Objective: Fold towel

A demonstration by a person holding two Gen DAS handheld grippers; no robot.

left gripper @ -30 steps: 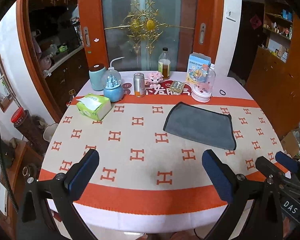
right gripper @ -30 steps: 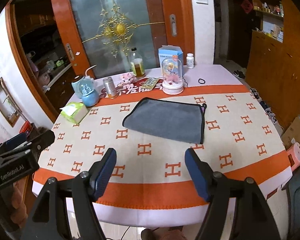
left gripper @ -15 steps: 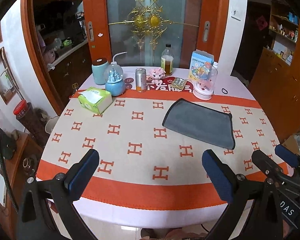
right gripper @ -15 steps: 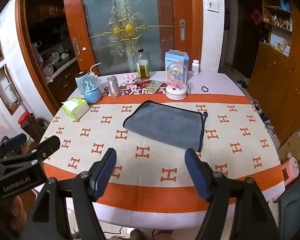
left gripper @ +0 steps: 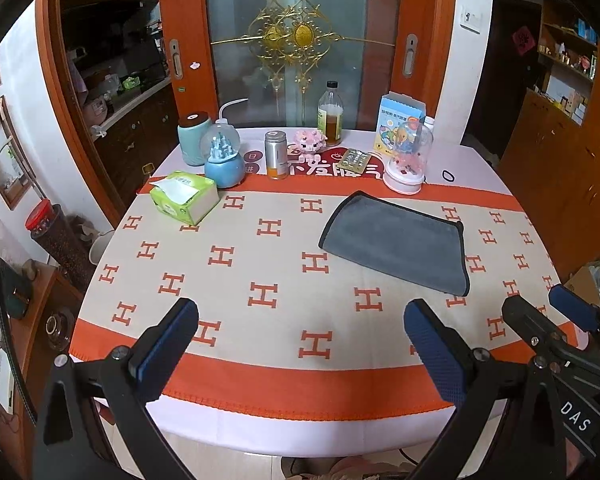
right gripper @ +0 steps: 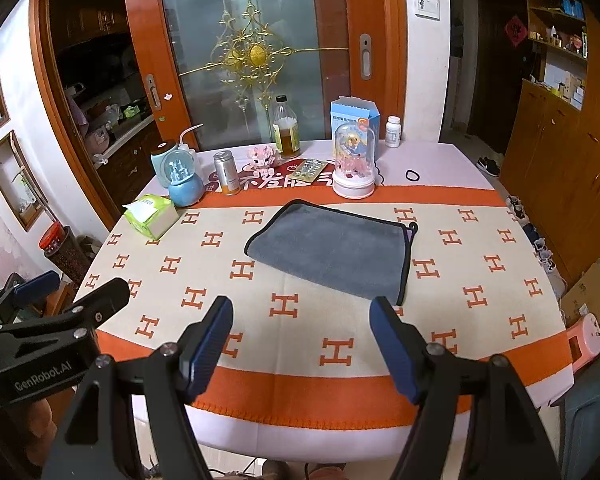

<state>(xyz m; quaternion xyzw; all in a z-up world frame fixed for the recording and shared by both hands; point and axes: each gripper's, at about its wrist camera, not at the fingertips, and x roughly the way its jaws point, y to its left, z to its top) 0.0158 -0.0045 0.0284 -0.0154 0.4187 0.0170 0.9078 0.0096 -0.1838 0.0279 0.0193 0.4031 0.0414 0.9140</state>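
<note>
A grey towel (left gripper: 396, 240) with a black hem lies folded flat on the H-patterned tablecloth (left gripper: 260, 264), right of centre; it also shows in the right wrist view (right gripper: 332, 250). My left gripper (left gripper: 300, 316) is open and empty, held above the table's near edge, well short of the towel. My right gripper (right gripper: 300, 312) is open and empty, also above the near edge, just short of the towel's near hem. The right gripper shows at the right of the left wrist view (left gripper: 556, 312). The left gripper shows at the left of the right wrist view (right gripper: 76, 292).
Along the table's far side stand a green tissue box (left gripper: 184, 198), a blue snow globe (left gripper: 222, 160), a metal can (left gripper: 276, 154), a glass bottle (left gripper: 330, 116), a pill blister pack (left gripper: 352, 159), a dome ornament (left gripper: 406, 160) and a blue carton (left gripper: 400, 116). A hair tie (left gripper: 449, 176) lies at the far right.
Both grippers have risen and pulled back toward the near edge of the table, so the table looks farther off. The towel has not moved. Both stay open.
</note>
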